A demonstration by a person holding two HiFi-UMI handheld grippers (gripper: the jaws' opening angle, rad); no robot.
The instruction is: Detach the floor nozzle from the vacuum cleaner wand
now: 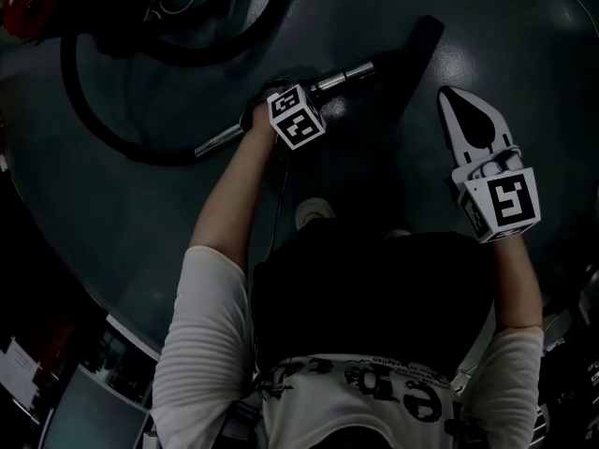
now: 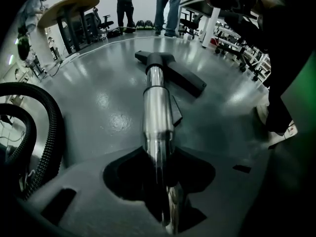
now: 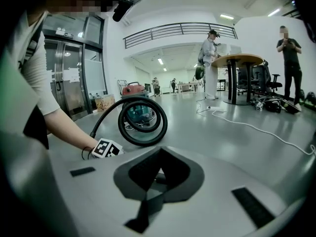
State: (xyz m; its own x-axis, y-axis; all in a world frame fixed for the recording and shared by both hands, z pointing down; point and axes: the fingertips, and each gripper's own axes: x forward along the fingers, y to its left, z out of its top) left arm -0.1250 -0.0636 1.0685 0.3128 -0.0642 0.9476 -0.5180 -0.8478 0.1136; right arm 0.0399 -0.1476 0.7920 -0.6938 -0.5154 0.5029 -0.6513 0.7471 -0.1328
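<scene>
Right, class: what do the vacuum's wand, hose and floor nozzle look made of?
Wand: likely polished metal, mirror-bright with sharp reflections.
Hose: probably flexible black plastic or rubber, ribbed and matte.
Floor nozzle: seemingly black plastic, dull moulded surface.

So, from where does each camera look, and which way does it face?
Head view: on the person's head, facing steeply down; both forearms, left gripper on the wand, right gripper shut, empty.
Left gripper view: on that gripper, facing along the wand to the floor nozzle; a shoe at right.
Right gripper view: on that gripper, facing across the floor to the hose; left forearm shows.
Shared: the hose, in all three.
</scene>
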